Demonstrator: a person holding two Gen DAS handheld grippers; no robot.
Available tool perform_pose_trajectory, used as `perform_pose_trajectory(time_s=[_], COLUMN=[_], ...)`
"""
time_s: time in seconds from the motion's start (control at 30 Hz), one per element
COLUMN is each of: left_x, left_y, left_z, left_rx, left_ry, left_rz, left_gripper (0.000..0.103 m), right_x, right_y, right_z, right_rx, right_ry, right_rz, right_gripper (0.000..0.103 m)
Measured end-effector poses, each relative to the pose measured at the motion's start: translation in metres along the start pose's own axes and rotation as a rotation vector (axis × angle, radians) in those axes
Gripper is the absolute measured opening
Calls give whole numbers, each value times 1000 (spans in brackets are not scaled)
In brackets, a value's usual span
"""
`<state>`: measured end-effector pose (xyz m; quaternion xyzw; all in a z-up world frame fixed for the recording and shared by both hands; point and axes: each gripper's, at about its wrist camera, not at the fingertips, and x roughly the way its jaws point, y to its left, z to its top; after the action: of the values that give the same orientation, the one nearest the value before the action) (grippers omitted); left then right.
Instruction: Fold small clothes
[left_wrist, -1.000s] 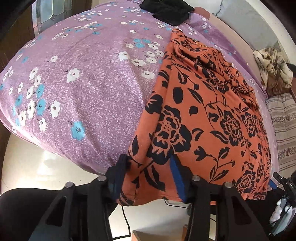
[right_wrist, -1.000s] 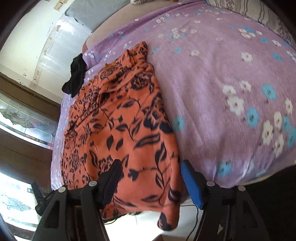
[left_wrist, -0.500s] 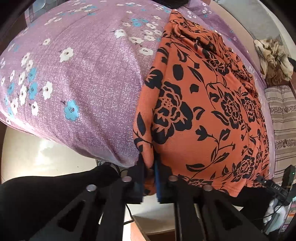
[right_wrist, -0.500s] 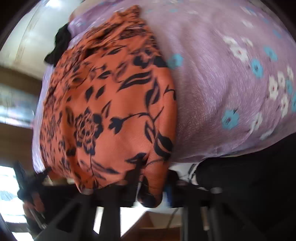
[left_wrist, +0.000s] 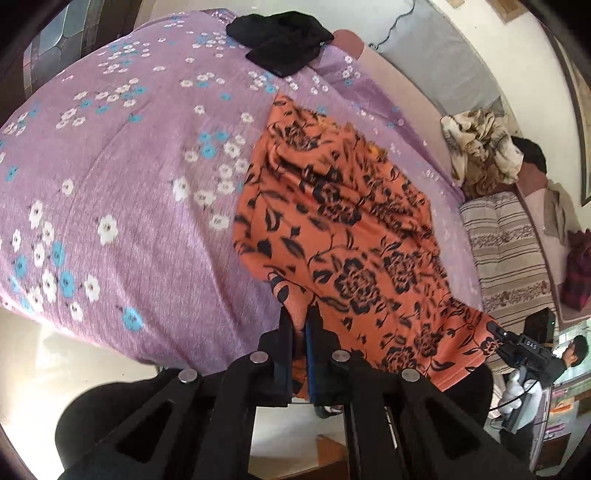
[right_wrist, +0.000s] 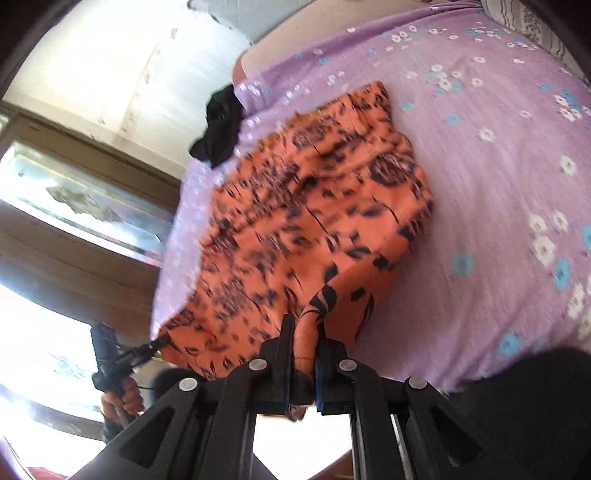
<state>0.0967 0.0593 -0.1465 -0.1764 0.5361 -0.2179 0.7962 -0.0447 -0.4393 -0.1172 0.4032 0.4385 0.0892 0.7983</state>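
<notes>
Left wrist view: both grippers, left gripper (left_wrist: 299, 332) and right gripper (right_wrist: 304, 339), clench the orange garment (left_wrist: 343, 236); I'd lift both corners evenly toward its far edge.

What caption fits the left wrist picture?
Left tongs pinch the orange flowered cloth at its near edge on the purple bedspread.

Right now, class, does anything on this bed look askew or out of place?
The orange floral garment lies rumpled and skewed, both grippers pinching its near corners. A black garment sits crumpled at the far edge.
</notes>
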Motion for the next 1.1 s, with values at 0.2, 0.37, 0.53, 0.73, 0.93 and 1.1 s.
perform_pose_trajectory(time_s=[0.2,0.37,0.53,0.73,0.93,1.1], left_x=[-6,52,140,164,142,162], left_y=[4,11,29,27,-33,-56], left_z=[109,220,283,257,195,164], left_rx=[-14,-79,-150,-139,-5,30], left_ry=[-53,-95,-210,-269,-305,-297], left_rz=[-50,-13,67,104,160,250], left_gripper=[5,5,6,6,29,57], right_x=[0,27,112,135,95,69], right_y=[3,-23,-73,-126,-99,-67], right_z=[98,202,274,273,272,263], right_rx=[63,144,211,362,287,216], right_ry=[-206,-352,-292,-241,-350,-430], right_rz=[84,45,-122,-14,24,-121], right_gripper=[8,8,11,13,15,85])
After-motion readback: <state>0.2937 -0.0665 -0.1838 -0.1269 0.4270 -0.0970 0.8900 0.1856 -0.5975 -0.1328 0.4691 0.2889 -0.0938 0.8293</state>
